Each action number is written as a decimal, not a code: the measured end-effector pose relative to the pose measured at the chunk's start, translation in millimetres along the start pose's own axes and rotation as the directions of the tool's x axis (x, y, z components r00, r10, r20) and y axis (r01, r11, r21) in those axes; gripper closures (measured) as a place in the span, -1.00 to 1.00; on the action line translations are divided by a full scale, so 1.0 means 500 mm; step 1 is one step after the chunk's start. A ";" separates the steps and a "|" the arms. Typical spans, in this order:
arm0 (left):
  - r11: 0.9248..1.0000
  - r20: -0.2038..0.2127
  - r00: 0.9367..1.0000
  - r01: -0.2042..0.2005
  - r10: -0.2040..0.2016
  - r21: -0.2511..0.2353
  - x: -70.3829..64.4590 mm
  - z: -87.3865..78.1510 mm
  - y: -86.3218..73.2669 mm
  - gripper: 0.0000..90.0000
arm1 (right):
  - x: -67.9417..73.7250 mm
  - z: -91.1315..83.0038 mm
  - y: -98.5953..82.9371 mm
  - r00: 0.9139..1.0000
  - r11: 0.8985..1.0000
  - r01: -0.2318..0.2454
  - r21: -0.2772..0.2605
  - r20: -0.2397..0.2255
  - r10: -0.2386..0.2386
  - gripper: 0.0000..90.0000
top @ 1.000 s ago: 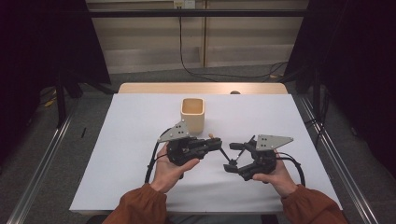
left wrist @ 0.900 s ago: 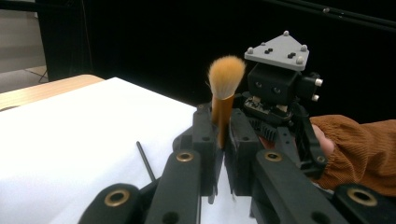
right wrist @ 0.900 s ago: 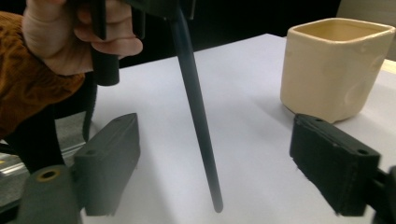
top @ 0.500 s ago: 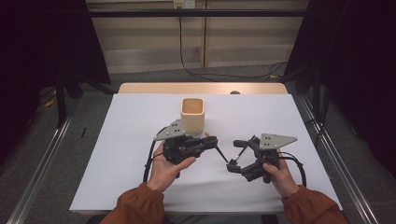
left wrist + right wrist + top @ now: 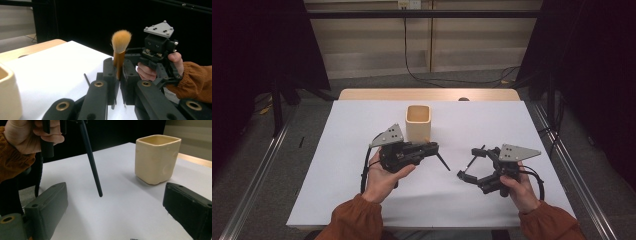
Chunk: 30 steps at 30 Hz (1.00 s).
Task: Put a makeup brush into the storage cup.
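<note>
- High view: the left tool is held above the white counter, just in front of the cream square cup. Its jaws are clamped on a makeup brush, whose thin dark handle slants down and to the right toward the counter.
- High view: the right tool is held near the counter's right side, its jaws spread apart with nothing between them. It points left toward the brush handle's tip and stands apart from it.
- Left gripper view: the two black jaws are pressed together on the brush at its orange-brown ferrule. The tan bristle head stands upright above the jaws. The cup's rim shows at the left edge. Farther off, the right tool's body is gripped in a hand with a rust-coloured sleeve.
- Right gripper view: the jaws stand wide apart at either side. The dark brush handle hangs slanted between them, its tip just above the counter. The cup stands upright to the right of the handle, well apart from it.
</note>
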<state>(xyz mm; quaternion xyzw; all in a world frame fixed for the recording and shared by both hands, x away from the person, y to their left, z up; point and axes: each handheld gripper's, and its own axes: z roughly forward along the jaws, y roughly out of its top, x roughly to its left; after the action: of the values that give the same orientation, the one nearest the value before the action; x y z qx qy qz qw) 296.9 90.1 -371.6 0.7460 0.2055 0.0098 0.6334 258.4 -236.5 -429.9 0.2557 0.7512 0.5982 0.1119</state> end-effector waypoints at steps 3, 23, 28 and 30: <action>1.000 -0.015 1.000 -0.002 0.002 0.000 0.006 -0.009 0.001 0.87 | -0.001 -0.008 -0.001 1.000 1.000 0.003 -0.006 0.013 -0.003 -0.88; 1.000 -0.075 0.997 0.002 -0.001 0.014 0.032 -0.040 0.019 0.87 | 0.008 -0.045 -0.015 0.997 1.000 -0.011 -0.012 0.076 0.012 -0.88; 1.000 -0.092 0.996 0.007 -0.005 0.022 0.044 -0.043 0.024 0.87 | 0.009 -0.052 -0.020 0.997 1.000 -0.010 -0.015 0.077 0.012 -0.88; 1.000 -0.098 0.995 0.007 -0.004 0.030 0.048 -0.042 0.025 0.87 | 0.010 -0.054 -0.021 0.997 1.000 -0.006 -0.015 0.077 0.007 -0.88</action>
<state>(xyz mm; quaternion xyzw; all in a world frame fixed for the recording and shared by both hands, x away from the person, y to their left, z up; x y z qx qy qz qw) 316.8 116.3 -361.5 0.7534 0.2384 0.0418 0.6113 238.9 -258.1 -432.1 0.2804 0.7410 0.5938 0.1407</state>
